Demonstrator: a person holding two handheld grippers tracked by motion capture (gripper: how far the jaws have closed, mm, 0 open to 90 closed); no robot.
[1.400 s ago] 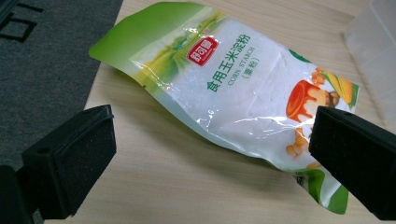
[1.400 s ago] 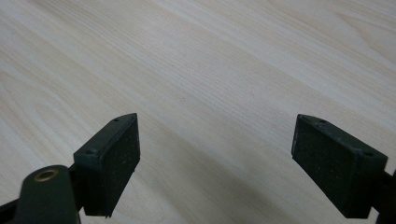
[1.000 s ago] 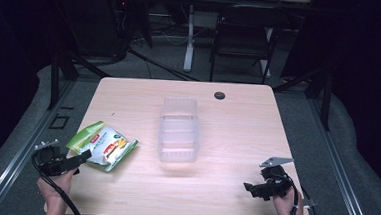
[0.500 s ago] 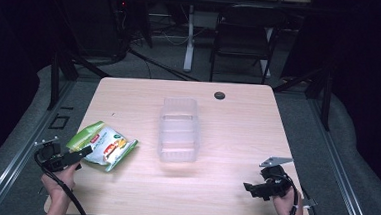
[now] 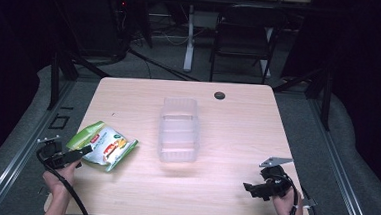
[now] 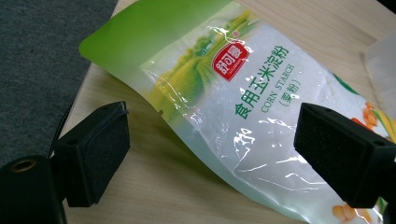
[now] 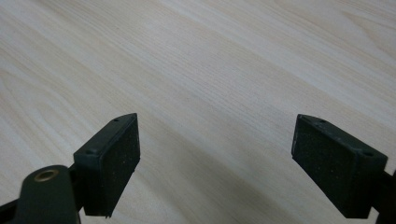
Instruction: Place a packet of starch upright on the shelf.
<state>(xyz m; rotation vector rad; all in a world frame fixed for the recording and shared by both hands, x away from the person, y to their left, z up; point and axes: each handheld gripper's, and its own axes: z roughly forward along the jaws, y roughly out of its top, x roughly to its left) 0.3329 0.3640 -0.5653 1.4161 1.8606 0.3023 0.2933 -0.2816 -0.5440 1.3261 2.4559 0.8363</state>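
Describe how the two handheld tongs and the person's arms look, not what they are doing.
Both tongs are black. The left tongs end in two blocky rectangular jaws faced with rough dark pads, a brass-ringed hole beside one; the right tongs match. From above, the right tongs carry a grey three-cornered plate, and a black cable trails from the left tongs. The forearms appear bare; no sleeves visible.

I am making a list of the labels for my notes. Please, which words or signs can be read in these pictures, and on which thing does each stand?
"CORN STARCH" on the clear front of the corn starch pouch, left gripper view.
"食用玉米淀粉" in green, just above it on the same pouch.
"(栗粉)" below it, small; this reading is uncertain.
Red brand badge: white characters too blurred to read.
Storage box and table: no text.
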